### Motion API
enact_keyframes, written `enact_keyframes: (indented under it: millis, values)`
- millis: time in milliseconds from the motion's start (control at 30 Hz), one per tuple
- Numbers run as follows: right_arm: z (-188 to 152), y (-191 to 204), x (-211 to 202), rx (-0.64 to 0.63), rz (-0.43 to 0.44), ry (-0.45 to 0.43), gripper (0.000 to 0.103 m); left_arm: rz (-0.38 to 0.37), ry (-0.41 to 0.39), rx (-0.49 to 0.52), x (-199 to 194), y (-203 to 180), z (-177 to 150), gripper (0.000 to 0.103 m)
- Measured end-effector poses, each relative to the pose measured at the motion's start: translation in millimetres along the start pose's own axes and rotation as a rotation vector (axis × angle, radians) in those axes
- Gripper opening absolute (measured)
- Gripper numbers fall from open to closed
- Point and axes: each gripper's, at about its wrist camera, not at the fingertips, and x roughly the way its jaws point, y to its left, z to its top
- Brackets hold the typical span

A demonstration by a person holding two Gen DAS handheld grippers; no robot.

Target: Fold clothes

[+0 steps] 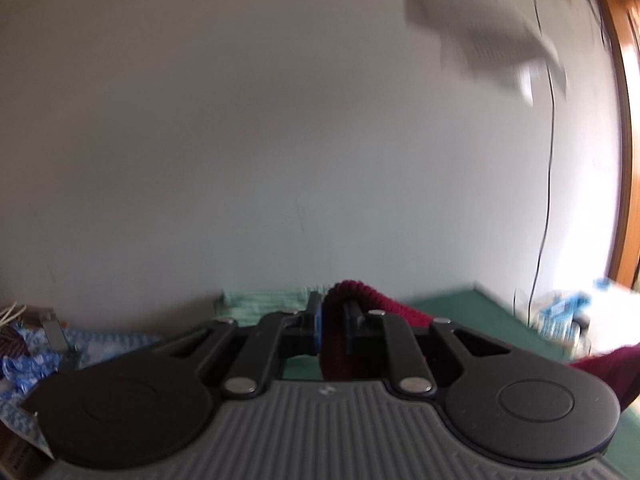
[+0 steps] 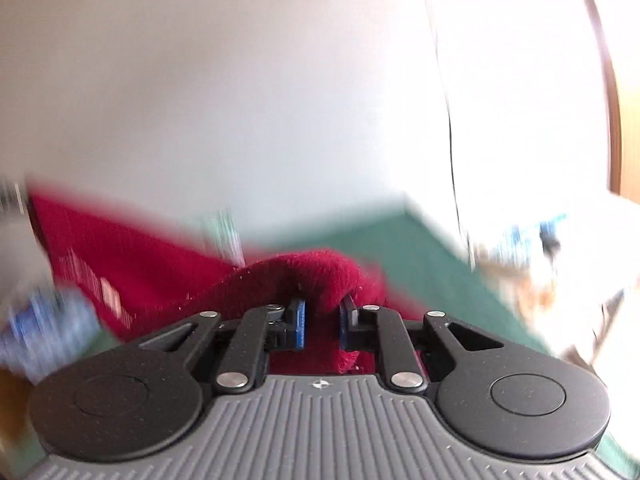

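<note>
Left gripper (image 1: pixel 333 330) clamped on a ribbed dark red garment (image 1: pixel 362 294), right gripper (image 2: pixel 322 322) pinching the same red cloth, green table (image 1: pixel 460 304) beneath, no containers discernible

I'm seeing the garment (image 2: pixel 168 280) bunching between both tools, left tool (image 1: pixel 334 328) & right tool (image 2: pixel 320 320), over the tabletop (image 1: pixel 472 312); a folded cloth (image 1: pixel 264 302) lying behind, wall (image 1: pixel 280 140) beyond, clutter (image 1: pixel 568 316) sitting far right.
</note>
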Motion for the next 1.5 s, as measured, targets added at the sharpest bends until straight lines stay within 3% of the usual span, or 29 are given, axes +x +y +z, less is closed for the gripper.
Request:
enact_keyframes:
  millis: [167,300,433,667,833,933,1067,1267,1500]
  values:
    - [96.4,15.4,-40.6,0.023,0.117,-0.295,0.014,0.034,-0.187,0.0,-49.6,13.7,61.0,0.015]
    - [148.7,26.0,-63.5,0.044,0.223,-0.415,0.014,0.075,-0.274,-0.004,-91.0,26.0,100.2,0.015]
    - [176.0,31.2,-82.0,0.016,0.303,-0.477,0.014,0.128,-0.289,-0.004,-123.3,34.5,119.7,0.016]
    - [191.5,21.7,-108.9,0.001,0.42,-0.506,0.014,0.239,-0.304,-0.008,-173.7,28.1,130.2,0.016]
    - [190.8,20.5,-95.7,-0.038,0.462,-0.501,0.014,0.337,-0.303,0.009,-179.3,13.7,134.2,0.016]
    - [186.0,19.5,-56.6,-0.025,0.457,-0.41,0.015,0.359,-0.219,0.001,-143.2,14.3,126.8,0.016]
    - [170.2,19.1,18.4,-0.016,0.366,-0.269,0.015,0.338,-0.052,-0.031,-62.5,26.5,104.7,0.016]
    - [133.4,19.0,146.8,-0.06,0.144,-0.103,0.015,0.33,0.175,-0.041,97.7,56.7,45.3,0.015]
    - [76.3,12.1,302.4,-0.064,-0.062,0.18,0.016,0.274,0.402,0.013,246.5,78.1,-36.7,0.016]
